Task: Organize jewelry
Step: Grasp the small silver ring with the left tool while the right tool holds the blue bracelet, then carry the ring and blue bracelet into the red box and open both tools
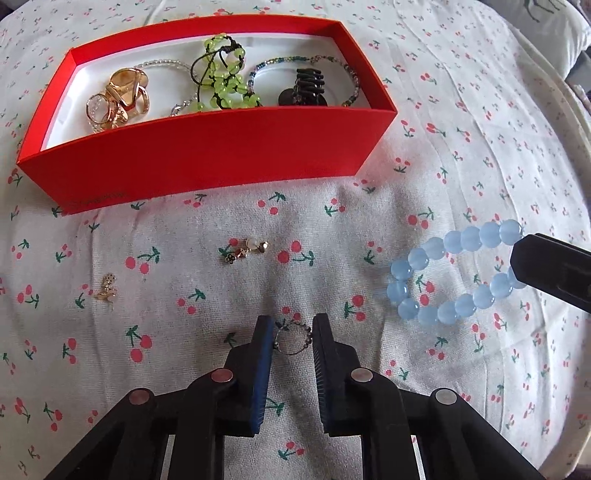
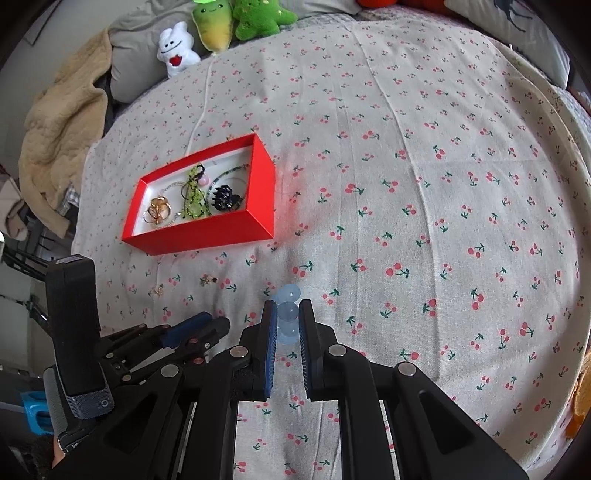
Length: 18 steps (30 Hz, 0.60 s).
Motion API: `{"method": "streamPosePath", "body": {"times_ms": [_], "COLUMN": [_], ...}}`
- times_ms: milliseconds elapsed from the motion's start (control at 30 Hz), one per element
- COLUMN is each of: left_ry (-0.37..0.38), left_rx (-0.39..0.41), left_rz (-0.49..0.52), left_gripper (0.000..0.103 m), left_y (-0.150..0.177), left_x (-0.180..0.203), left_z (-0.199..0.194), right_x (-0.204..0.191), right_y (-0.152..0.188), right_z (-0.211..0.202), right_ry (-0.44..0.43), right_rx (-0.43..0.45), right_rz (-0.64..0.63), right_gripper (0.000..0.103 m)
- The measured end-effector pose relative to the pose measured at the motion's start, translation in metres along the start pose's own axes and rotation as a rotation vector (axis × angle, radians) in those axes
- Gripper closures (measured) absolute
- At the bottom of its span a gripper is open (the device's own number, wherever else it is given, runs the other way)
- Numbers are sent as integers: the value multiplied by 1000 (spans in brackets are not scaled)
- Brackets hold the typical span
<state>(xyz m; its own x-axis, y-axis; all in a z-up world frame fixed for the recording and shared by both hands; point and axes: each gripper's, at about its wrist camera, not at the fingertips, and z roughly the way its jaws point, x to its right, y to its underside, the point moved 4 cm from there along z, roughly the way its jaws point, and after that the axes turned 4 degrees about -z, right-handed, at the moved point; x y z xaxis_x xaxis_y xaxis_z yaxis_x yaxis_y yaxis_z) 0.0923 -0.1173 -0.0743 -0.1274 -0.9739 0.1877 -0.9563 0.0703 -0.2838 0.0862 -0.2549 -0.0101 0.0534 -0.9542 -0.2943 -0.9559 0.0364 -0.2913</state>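
Right wrist view: right gripper [image 2: 287,314] clenched on blue bead bracelet [image 2: 288,312], mostly hidden

A bedroom: cherry-print bedsheet [image 2: 406,166], plush toys [image 2: 229,22] (by pillows).

Open bedspread [image 2: 424,229] right of the red box [image 2: 207,229]; charms [image 1: 245,250] lie before it.

Bedsheet [image 1: 461,155]: off-white, printed with red cherries on green stems. Box [image 1: 207,155]: red outside, white inside. Beaded bracelet [image 1: 443,280]: pale translucent blue. Bracelet in box [image 1: 221,79]: lime-green beads on dark cord. Rings in box [image 1: 122,96]: gold. Hair claw [image 1: 306,86]: black.
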Motion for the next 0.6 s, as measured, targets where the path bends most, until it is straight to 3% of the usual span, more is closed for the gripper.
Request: {"method": "streamPosePath", "body": {"times_ms": [333,600], "left_ry": [29,28], "left_rx": [125,219], "left_rz": [-14,-94], "left_gripper": [87,87], "left_y": [-19,-55], "left_x": [-23,-56], "left_z": [-59,-79], "right_x": [-29,-50], "right_y": [-26,-61], "right_z": [-28,-33], "right_ry": [-83,-171], "right_rx": [120,218], "right_rz": [-14,47], "right_gripper": [90,90]}}
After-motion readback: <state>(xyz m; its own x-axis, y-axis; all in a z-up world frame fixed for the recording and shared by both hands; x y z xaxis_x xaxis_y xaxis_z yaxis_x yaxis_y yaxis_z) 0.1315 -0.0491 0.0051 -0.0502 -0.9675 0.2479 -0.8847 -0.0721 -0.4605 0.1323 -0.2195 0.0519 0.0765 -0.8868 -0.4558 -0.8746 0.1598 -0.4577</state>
